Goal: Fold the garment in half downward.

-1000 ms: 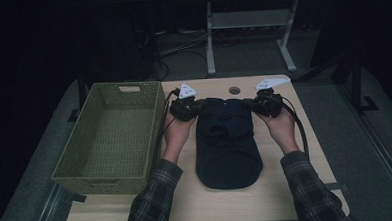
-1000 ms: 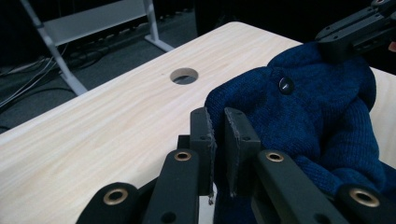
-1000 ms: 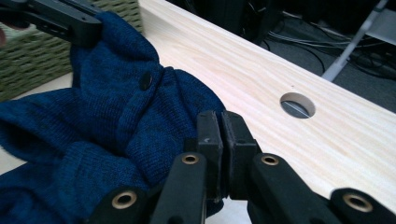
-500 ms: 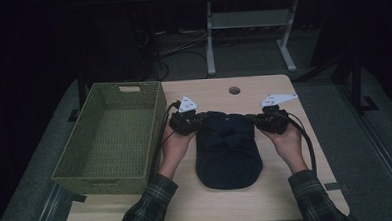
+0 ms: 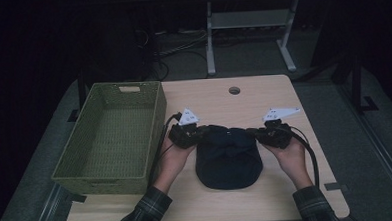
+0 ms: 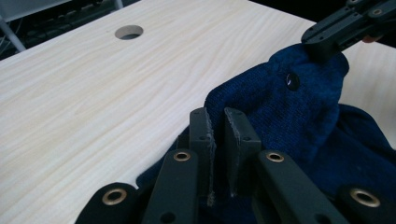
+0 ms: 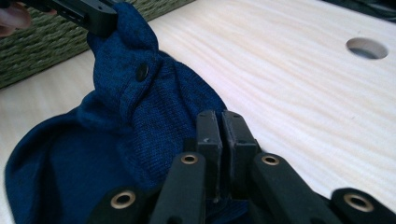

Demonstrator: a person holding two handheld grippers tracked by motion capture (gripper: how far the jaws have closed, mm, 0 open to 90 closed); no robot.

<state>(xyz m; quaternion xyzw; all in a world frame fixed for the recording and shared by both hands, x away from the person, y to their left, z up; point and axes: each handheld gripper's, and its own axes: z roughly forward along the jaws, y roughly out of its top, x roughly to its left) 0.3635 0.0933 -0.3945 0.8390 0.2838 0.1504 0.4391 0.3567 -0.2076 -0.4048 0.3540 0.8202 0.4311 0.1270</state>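
- Basically a fold in hand: dark blue knit garment [image 5: 229, 156] lies mid-bench, just right of the green woven basket [image 5: 110, 139], far edge lifted toward the near hem.
- Left gripper [image 5: 187, 135]: fingers [image 6: 201, 135] pinching the left corner; hand low, aimed inward.
- Right gripper [image 5: 270, 134]: fingers [image 7: 208, 135] pressed tight on the right corner, mirrored pose.
- Keep both corners level, pull evenly, lay edge on edge to avoid skew.
- Bench [image 5: 263, 95] beyond is bare wood.

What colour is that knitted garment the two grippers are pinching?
Dark blue knit garment, clearest in the right gripper view.
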